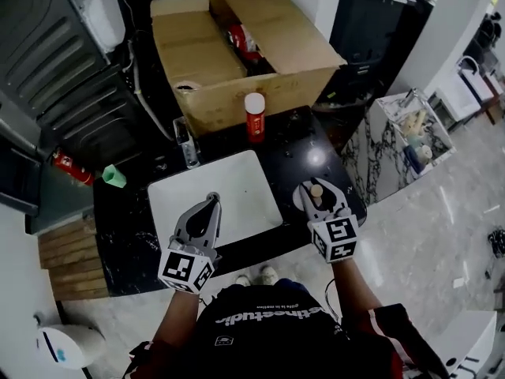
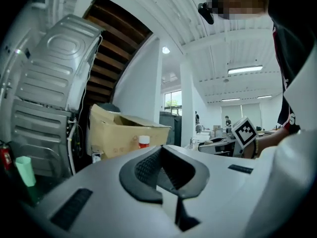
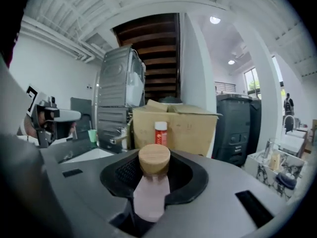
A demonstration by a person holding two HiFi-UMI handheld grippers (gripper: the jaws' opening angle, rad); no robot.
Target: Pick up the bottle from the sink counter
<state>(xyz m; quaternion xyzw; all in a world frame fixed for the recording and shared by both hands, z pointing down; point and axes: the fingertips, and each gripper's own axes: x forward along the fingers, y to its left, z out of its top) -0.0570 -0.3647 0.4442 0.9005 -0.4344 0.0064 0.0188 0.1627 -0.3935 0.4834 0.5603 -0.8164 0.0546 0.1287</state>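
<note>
A small pale pink bottle (image 3: 150,195) with a round wooden cap (image 1: 316,190) stands upright between the jaws of my right gripper (image 1: 316,193), over the black sink counter (image 1: 296,152) at its right front. The jaws press on the bottle's body. In the right gripper view the cap rises above the right gripper (image 3: 152,175). My left gripper (image 1: 210,205) hovers over the front of the white sink basin (image 1: 237,176), its jaws together and nothing in them. The left gripper view shows only the left gripper's (image 2: 166,175) dark pads.
A red bottle with a white cap (image 1: 254,117) stands at the counter's back edge before an open cardboard box (image 1: 197,61). A faucet (image 1: 188,143) rises behind the basin. A green cup (image 1: 114,177) sits at the left. A marble-patterned stand (image 1: 394,144) with small items is at the right.
</note>
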